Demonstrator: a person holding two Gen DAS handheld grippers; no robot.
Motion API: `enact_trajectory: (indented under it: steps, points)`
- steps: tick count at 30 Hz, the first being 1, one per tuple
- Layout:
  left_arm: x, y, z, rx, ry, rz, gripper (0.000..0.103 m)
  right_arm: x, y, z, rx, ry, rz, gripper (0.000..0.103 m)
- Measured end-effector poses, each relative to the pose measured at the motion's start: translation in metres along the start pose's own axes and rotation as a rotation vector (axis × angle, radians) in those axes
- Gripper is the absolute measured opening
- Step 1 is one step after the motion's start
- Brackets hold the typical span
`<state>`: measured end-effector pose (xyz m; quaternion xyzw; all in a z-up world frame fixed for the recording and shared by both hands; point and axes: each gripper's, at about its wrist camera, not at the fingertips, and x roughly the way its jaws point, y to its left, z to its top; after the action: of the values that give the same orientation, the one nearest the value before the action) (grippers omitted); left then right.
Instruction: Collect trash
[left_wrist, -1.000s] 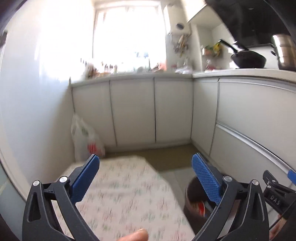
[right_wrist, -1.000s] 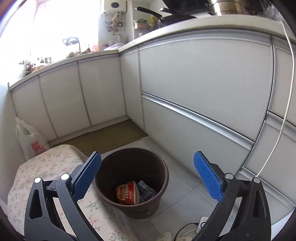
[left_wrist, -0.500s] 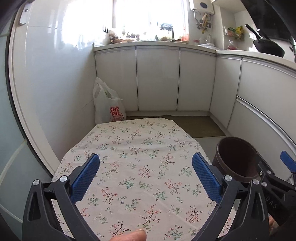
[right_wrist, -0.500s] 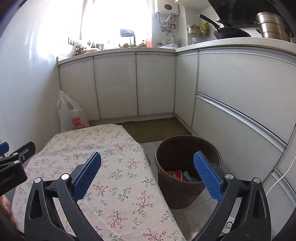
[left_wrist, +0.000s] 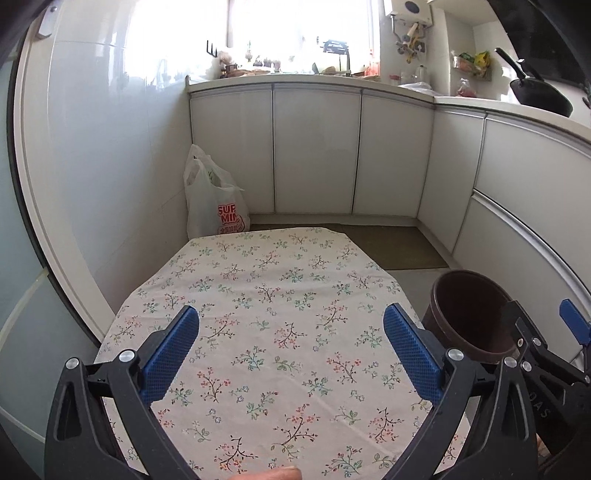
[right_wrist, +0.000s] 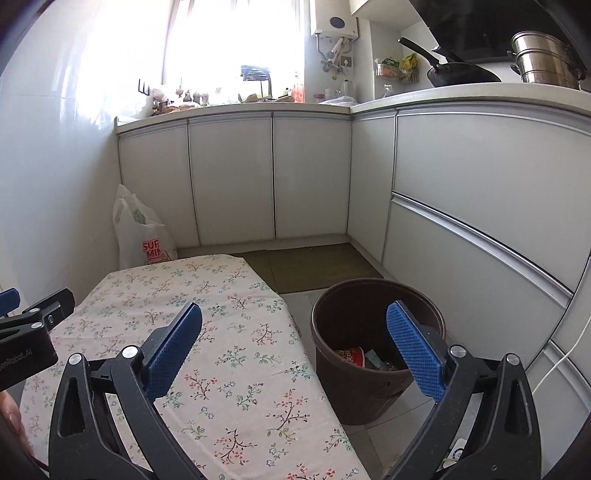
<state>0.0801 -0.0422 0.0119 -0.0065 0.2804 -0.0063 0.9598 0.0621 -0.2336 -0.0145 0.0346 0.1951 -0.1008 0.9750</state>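
The left gripper (left_wrist: 291, 343) is hanging over the table with the white flowery cloth (left_wrist: 280, 295), and its blue fingers (left_wrist: 170, 350) are standing wide open with nothing between them. The right gripper (right_wrist: 295, 343) is hanging over the table's edge next to the round brown plastic trash bin (right_wrist: 369, 391), and its blue fingers (right_wrist: 413, 354) are standing wide open too, holding nothing. The bin is sitting on the floor just beside the table. Inside the bin, a red and white food cup (right_wrist: 351, 356) and some other bits of trash are lying at the bottom. A white plastic shopping bag with red letters (left_wrist: 218, 206) is standing on the floor behind the table, against the white cupboards (left_wrist: 314, 151).
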Motion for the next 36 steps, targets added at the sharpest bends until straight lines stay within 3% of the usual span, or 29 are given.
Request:
enact_trajectory:
  steps: [36]
  points:
    - [0.016, -0.004, -0.004, 0.004, 0.038, -0.012, 0.097, 0.009, 0.003, 0.001, 0.008, 0.011, 0.008, 0.096]
